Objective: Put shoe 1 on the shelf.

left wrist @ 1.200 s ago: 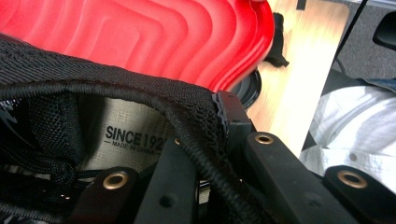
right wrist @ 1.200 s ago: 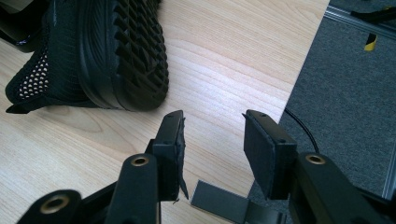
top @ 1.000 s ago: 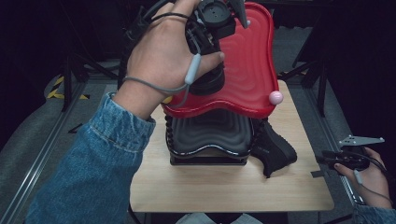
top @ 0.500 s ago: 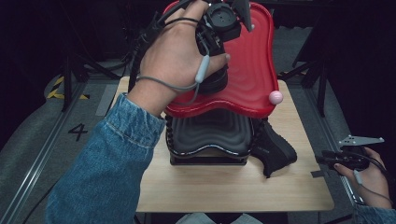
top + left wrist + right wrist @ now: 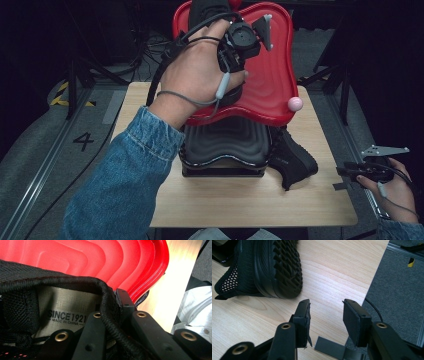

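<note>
The left claw (image 5: 240, 42), seen from the high view, is held up over the red tray (image 5: 280, 70) in the person's left hand (image 5: 197, 75). In the left gripper view its jaws are pinched on the padded collar of a black shoe (image 5: 30, 297), one jaw inside the opening beside the grey tongue label printed "SINCE 1921", the other outside; the gap between them is only as wide as the collar. The red tray's stepped ridges (image 5: 105, 260) lie directly behind the shoe.

The right claw (image 5: 325, 315) hangs open, jaws well apart and holding nothing, above the table's right edge. A second black shoe (image 5: 262, 267) lies on its side just ahead of it, treaded sole facing the claw, not touching. In the high view that shoe (image 5: 292, 160) rests by the black tray (image 5: 225, 145) stacked under the red one.

Compared with half a second ago, the left hand and its claw have moved farther toward the far end of the red tray; the right hand (image 5: 392, 182) is unchanged.

The table (image 5: 250, 200) is pale wood. A pink ball (image 5: 295, 104) sits at the red tray's right rim. Around it the room is dark, with grey carpet (image 5: 45, 155) marked "4" and yellow-black tape.
</note>
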Demonstrator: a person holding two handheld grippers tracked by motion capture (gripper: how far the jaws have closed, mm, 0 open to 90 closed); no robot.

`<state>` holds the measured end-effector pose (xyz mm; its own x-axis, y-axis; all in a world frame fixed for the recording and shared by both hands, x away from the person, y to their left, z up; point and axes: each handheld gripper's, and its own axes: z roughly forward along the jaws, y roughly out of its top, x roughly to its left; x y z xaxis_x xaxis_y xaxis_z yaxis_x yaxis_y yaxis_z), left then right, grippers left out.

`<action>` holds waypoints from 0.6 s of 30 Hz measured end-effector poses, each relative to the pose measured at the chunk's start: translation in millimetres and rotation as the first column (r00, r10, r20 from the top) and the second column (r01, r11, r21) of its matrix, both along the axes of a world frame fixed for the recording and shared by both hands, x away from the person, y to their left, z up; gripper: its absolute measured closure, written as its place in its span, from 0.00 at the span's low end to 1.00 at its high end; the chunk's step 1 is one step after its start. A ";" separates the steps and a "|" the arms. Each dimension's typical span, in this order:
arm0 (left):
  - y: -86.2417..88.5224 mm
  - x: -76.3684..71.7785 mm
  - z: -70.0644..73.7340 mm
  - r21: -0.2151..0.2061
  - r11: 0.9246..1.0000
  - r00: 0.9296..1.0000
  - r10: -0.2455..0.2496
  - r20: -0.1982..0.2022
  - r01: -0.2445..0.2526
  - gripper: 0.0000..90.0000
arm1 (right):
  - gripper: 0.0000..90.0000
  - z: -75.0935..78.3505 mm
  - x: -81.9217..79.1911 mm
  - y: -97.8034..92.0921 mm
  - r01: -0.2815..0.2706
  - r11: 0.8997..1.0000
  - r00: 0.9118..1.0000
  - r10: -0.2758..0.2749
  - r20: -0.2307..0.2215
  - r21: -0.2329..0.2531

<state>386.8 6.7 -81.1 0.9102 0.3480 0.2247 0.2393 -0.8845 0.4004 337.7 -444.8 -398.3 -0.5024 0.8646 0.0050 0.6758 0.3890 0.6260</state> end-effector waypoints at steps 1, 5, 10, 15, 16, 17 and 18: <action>0.2 -0.4 -1.3 -0.015 1.000 1.000 0.001 0.008 -0.001 0.96 | 0.65 -0.3 0.1 -0.4 0.004 1.000 1.000 -0.004 -0.003 0.000; 1.6 1.6 -0.8 0.001 1.000 1.000 -0.015 0.007 0.015 0.96 | 0.65 -1.3 0.0 -0.5 0.008 1.000 1.000 -0.008 -0.011 0.003; -0.8 -1.5 -4.5 0.000 1.000 1.000 0.007 -0.010 -0.007 0.95 | 0.65 -1.9 0.7 0.5 -0.001 1.000 1.000 0.001 -0.005 0.001; 0.3 -0.6 -5.9 -0.015 1.000 1.000 0.006 -0.017 -0.006 0.94 | 0.65 -2.0 1.2 0.7 -0.002 1.000 1.000 0.002 -0.008 0.003; 0.5 0.0 -5.7 -0.015 1.000 1.000 0.005 -0.017 -0.005 0.90 | 0.65 -2.2 1.4 0.7 -0.002 1.000 1.000 0.002 -0.008 0.001; 0.5 0.0 -5.7 -0.015 1.000 1.000 0.005 -0.017 -0.005 0.86 | 0.65 -2.2 1.4 0.7 -0.002 1.000 1.000 0.002 -0.008 0.001; 1.1 -0.7 -5.0 -0.036 0.999 1.000 0.015 -0.021 -0.015 0.86 | 0.65 -2.2 1.5 0.7 -0.002 1.000 1.000 0.002 -0.008 0.002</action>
